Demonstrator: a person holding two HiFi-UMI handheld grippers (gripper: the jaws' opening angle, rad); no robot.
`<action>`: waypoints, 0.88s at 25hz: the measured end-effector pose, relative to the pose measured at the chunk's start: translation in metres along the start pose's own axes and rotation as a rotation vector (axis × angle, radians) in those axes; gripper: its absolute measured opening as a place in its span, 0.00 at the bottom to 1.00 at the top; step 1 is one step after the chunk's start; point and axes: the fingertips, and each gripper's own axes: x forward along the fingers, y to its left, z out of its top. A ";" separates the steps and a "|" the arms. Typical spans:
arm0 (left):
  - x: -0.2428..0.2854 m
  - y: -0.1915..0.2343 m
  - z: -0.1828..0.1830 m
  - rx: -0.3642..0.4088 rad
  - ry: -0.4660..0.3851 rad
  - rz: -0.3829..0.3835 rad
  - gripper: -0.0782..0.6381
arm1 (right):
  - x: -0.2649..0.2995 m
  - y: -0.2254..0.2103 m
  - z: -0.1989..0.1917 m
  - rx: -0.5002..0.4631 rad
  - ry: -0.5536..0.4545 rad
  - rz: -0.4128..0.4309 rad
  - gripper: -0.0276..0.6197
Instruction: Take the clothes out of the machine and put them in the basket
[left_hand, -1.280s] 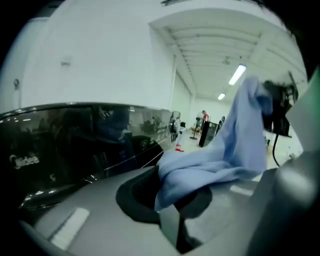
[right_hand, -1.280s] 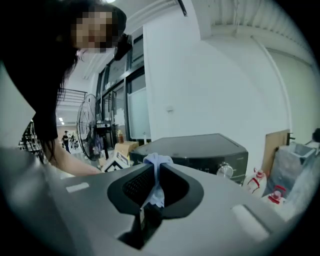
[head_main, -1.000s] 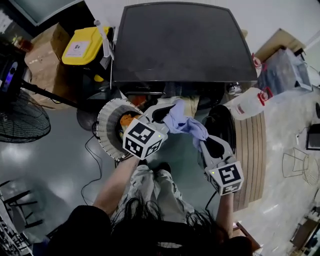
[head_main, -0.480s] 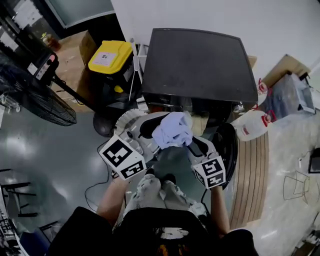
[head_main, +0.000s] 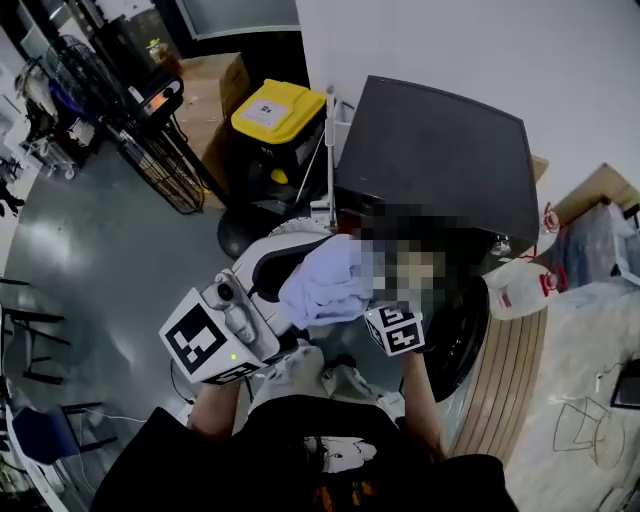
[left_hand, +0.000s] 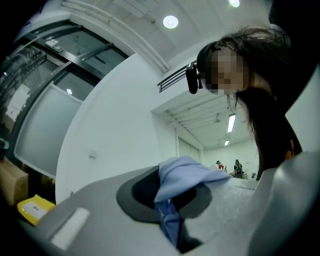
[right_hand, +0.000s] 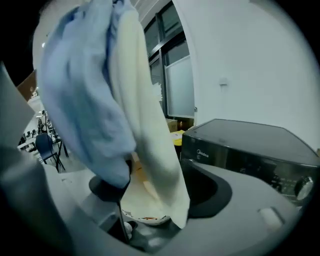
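A light blue cloth (head_main: 325, 285) hangs bunched above the white basket (head_main: 262, 248), pinched in my left gripper (head_main: 292, 295), which is raised high. In the left gripper view the blue cloth (left_hand: 181, 182) is clamped between the shut jaws of the left gripper (left_hand: 175, 220). My right gripper (right_hand: 155, 200) has just been opening. Its jaws stand wide, and the blue cloth (right_hand: 82, 95), with a cream cloth (right_hand: 145, 130) beside it, hangs loose between them without being pressed. The right gripper's marker cube (head_main: 398, 328) sits beside the cloth. The dark washing machine (head_main: 440, 160) stands behind, its door (head_main: 462, 335) open.
A yellow-lidded bin (head_main: 275, 108) and cardboard boxes (head_main: 215, 75) stand left of the machine, with a floor fan (head_main: 150, 140) further left. A white jug (head_main: 515, 290) and a slatted wooden board (head_main: 515, 370) lie to the right. A wire stand (head_main: 580, 425) is at the lower right.
The left gripper has risen toward the camera with the blue cloth. The right gripper has let go of the cloth, opened wide and shifted left. The head view swung left.
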 end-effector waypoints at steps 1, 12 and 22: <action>-0.006 -0.001 0.009 0.014 -0.007 0.011 0.14 | 0.007 0.005 0.003 0.011 -0.004 0.023 0.58; -0.097 0.094 0.014 0.146 0.120 0.373 0.14 | 0.032 0.032 0.088 0.189 -0.162 0.128 0.12; -0.170 0.185 -0.131 0.291 0.667 0.462 0.14 | 0.036 0.092 0.218 0.354 -0.428 0.328 0.12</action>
